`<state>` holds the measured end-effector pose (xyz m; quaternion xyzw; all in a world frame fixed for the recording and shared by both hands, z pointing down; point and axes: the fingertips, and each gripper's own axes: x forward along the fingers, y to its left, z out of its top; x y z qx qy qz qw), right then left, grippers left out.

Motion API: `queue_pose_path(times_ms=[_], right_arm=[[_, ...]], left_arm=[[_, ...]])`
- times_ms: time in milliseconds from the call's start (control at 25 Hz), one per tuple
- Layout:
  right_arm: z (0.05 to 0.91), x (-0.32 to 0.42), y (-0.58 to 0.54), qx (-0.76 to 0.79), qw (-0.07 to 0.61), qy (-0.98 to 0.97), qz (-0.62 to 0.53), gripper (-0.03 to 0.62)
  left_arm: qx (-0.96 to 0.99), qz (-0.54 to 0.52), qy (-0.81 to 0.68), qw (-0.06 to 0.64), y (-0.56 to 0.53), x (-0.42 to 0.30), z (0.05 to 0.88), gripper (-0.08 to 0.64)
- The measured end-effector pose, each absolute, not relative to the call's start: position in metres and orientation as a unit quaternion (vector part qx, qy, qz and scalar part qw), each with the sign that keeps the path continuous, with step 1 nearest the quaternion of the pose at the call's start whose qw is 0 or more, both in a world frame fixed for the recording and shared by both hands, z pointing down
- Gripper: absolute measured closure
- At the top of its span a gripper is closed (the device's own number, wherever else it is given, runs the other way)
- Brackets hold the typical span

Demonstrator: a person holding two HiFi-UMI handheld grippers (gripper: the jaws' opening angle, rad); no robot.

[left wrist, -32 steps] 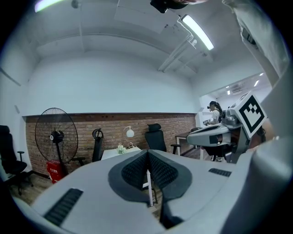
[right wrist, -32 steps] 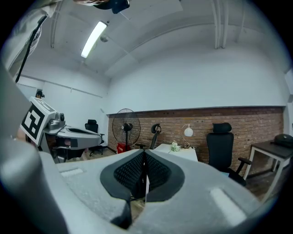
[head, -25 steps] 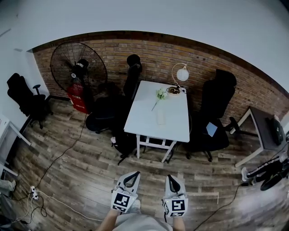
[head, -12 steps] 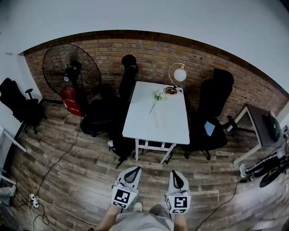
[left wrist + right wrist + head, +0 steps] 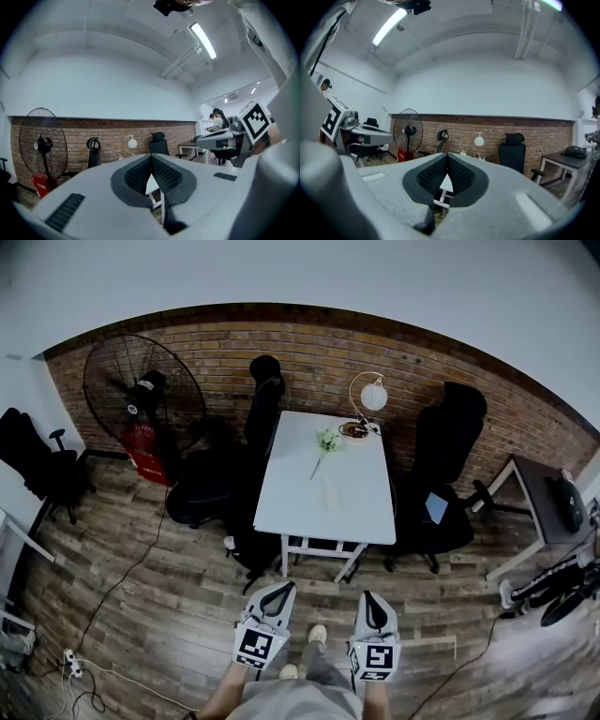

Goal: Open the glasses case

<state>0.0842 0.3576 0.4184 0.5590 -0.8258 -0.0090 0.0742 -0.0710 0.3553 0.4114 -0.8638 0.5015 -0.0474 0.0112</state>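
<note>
Standing short of the white table [image 5: 291, 495], the person holds both grippers out level toward it. The left gripper [image 5: 279, 588] has its jaws pressed together on nothing, and the right gripper [image 5: 369, 598] is the same. The pale glasses case [image 5: 330, 492] lies near the table's middle, well apart from both grippers. A flower [image 5: 325, 440] and a lamp [image 5: 374, 396] sit at the table's far end.

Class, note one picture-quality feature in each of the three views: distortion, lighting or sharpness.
Head view: strong fisheye bows the brick wall into an arc. Left gripper view: the ceiling tube light glares white, washing out its edges. Right gripper view: a dark round rim frames the picture, and the right tongs fill the foreground.
</note>
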Motion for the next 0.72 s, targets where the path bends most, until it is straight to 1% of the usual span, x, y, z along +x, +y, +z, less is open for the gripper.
queue_pose_path(times_ms=[400, 720], right_arm=[[0.414, 0.08, 0.311, 0.535, 0.074, -0.842, -0.015, 0.586], [0.415, 0.097, 0.248, 0.525, 0.073, -0.848, -0.013, 0.586]], left_arm=[[-0.855, -0.05, 0.516, 0.013, 0.311, -0.07, 0.411, 0.555], [-0.848, -0.061, 0.526, 0.006, 0.255, -0.055, 0.418, 0.556]])
